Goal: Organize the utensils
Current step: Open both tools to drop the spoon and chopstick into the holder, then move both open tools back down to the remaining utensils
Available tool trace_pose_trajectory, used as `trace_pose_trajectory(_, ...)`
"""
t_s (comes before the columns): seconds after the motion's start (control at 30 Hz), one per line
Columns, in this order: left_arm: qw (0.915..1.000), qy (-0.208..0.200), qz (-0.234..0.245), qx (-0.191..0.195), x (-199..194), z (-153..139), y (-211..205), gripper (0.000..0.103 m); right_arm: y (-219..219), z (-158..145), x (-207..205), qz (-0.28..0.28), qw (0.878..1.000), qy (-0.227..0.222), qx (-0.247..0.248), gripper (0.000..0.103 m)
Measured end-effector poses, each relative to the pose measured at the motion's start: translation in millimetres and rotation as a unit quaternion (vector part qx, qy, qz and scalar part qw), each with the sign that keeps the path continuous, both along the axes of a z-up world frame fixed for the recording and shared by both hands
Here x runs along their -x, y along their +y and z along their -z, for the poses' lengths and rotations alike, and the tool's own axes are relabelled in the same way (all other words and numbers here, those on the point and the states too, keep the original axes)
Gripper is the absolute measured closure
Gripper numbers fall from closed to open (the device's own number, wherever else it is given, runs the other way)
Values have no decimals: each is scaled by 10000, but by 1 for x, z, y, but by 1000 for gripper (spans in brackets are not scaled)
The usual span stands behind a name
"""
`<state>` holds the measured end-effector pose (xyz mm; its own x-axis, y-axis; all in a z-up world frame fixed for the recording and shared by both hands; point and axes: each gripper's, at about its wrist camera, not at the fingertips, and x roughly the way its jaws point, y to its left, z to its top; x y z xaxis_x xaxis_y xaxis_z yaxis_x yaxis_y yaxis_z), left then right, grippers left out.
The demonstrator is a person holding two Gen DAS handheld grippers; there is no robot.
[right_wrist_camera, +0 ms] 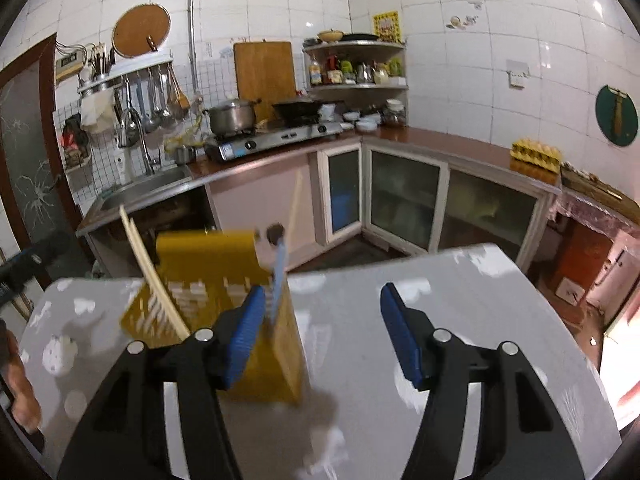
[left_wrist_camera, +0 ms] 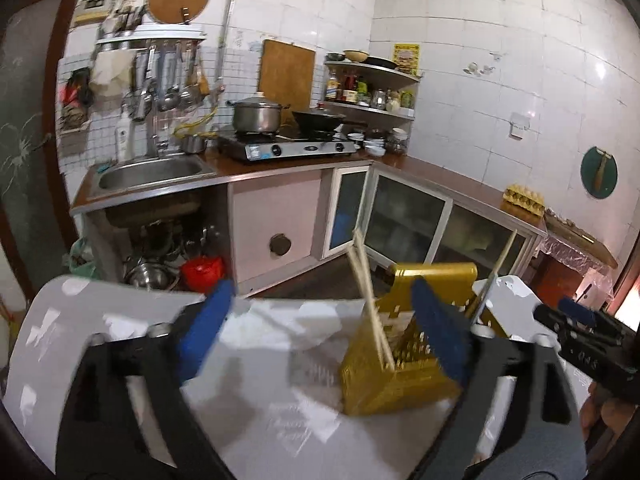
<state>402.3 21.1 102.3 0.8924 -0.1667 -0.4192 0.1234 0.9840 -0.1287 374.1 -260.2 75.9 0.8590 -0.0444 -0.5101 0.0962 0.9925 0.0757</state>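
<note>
Organizing step: you look to be between placements; the gold perforated plastic utensil holder (left_wrist_camera: 394, 354) stands on the white scuffed table (left_wrist_camera: 120, 320) with a pair of pale wooden chopsticks (left_wrist_camera: 370, 300) already leaning in it.
Left gripper: your left gripper (left_wrist_camera: 320, 336) has its blue pads spread wide, nothing between them; the right-hand pad sits in front of the holder's near face, and whether it touches is unclear.
Right gripper: your right gripper (right_wrist_camera: 322, 334) is also parted and carries nothing; the holder stands just beside its left pad, outside the gap.
Holder contents: besides the pair, a single pale chopstick (right_wrist_camera: 296, 204) rises at the far side, next to a light blue slotted handle (right_wrist_camera: 278, 280), blurred, so you cannot name that piece.
Next move, as a judgement: with both hands free, you would need to find a loose utensil; none shows on the table in either view, so turn a camera toward where the rest lie.
Left wrist view only: it shows your right gripper coming in from the right edge, and the chopstick tips resting down inside the holder.
Right wrist view only: it shows the bare right half of the table and the blue handle clearly.
Risk: the holder is light and tall; a knock from a pad may tip it.
</note>
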Motion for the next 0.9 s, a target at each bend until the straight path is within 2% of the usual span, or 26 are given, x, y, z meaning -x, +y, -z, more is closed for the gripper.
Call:
trace_pose_trajectory(0.07, 9997, -4, -210, -88, 24, 8, 10, 5, -1, 13, 22, 75, 9999, 140, -8, 43)
trace_pose_trajectory(0.17, 9994, 139, -198, -246, 38, 22, 16, 5, -2, 36, 49, 208, 9991, 369, -14, 43)
trace_pose_trajectory(0.23, 9987, 325, -157, -352, 51, 38, 14, 5, 0, 54, 65, 253, 9980, 571, -45, 43)
trace_pose_trajectory(0.33, 9972, 702, 14, -252, 65, 63, 11, 5, 3, 76, 81, 337, 9962, 801, -116, 43)
trace_pose_trajectory(0.37, 9952, 951, 122, -202, 71, 78, 10, 5, 4, 83, 85, 366, 9953, 881, -153, 43)
trace_pose_trajectory(0.43, 9925, 1170, 220, -275, 77, 94, -1, 5, 7, 100, 94, 405, 9935, 1049, -195, 43)
trace_pose_trajectory(0.6, 9866, 1476, 354, -600, 83, 131, -22, 5, 10, 120, 100, 533, 9890, 1375, -133, 43)
trace_pose_trajectory(0.8, 9842, 1656, 378, -503, 79, 143, -18, 5, 18, 129, 97, 546, 9862, 1562, -104, 43)
trace_pose_trajectory(0.9, 9827, 1719, 387, -571, 76, 147, -19, 5, 24, 135, 94, 575, 9837, 1702, 19, 43)
